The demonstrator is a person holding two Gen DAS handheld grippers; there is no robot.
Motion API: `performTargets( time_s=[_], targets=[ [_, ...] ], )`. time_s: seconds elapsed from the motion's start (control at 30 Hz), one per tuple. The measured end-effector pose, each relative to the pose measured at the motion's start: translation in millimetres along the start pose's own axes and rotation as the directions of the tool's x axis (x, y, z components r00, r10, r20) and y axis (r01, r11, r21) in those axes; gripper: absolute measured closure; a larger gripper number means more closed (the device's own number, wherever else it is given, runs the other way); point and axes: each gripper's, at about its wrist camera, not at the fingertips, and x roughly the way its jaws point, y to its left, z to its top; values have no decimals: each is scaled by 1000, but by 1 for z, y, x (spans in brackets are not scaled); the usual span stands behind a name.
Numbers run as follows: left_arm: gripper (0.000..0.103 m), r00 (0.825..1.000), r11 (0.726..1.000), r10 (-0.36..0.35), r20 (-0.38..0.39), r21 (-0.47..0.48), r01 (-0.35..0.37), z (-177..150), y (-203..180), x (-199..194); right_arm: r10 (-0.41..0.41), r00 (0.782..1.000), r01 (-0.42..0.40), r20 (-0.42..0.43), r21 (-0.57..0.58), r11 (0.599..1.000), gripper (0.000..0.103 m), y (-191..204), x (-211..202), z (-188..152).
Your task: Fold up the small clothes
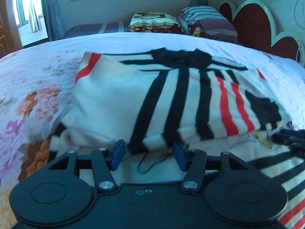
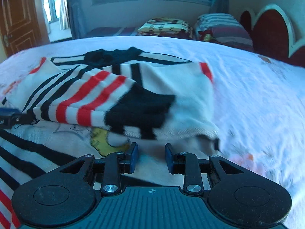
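A white knit sweater (image 1: 114, 99) with black and red stripes and a black collar (image 1: 181, 57) lies on the bed, its lower part folded up over the body. My left gripper (image 1: 149, 155) hovers at the near fold edge, its blue pads (image 1: 118, 154) apart and gripping nothing. The fold's edge lies just past the tips. In the right wrist view the same sweater (image 2: 190, 95) shows its black hem block (image 2: 141, 110) turned over. My right gripper (image 2: 151, 157) is open just short of that edge, over white cloth. Each gripper shows at the side of the other's view (image 1: 289, 139) (image 2: 7, 118).
A floral bedspread (image 1: 28, 95) covers the bed around the sweater. At the far side lie a folded patterned blanket (image 1: 154, 22) and a striped pillow (image 1: 209, 22). A red headboard (image 1: 253, 28) stands at the right; a window and a wooden door (image 2: 19, 22) are beyond.
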Motion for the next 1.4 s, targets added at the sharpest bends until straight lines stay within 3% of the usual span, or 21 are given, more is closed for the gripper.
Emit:
performTargets(
  time_s=[0.07,0.13,0.33,0.5,0.63,0.73,0.93,1.1,1.2,1.4],
  targets=[
    [47,1000,998,20,-21,-53,-21,-8,8,-6,-19,1000,19,-9,9,1000,74,-7,-7,-2],
    [49,999,996,26,-24,-87,-28,-14,9,-17,11,1000,-11,-2,28,1000,74,-6,-19,-3],
    [48,999,998,-46,0,-43,46,-32,-29,-50,183,982,-181,36,-52,982,74,45,-45,-7],
    [47,999,999,-32,-19,-7,32,-48,-52,-50,254,967,-252,-2,-135,958,73,89,-42,-18],
    [45,999,1000,11,-35,6,-11,-64,-39,-52,223,974,-228,-47,-190,955,74,99,-37,-37],
    [44,999,999,26,-41,29,-25,-75,-21,-62,174,984,-180,-47,-199,963,74,85,-42,-50],
    [44,999,1000,24,-36,16,-23,-105,22,-92,19,1000,-22,-25,-146,989,74,32,-75,-84],
    [46,999,999,29,-31,34,-28,-120,36,-110,-109,994,105,-21,-127,986,74,35,-97,-95],
    [46,1000,1000,6,-25,19,-5,-122,32,-126,-21,1000,23,19,-90,996,74,55,-122,-98],
    [40,995,994,-99,-12,37,100,-137,12,-145,80,997,-81,-14,-74,994,74,115,-136,-114]
  ],
)
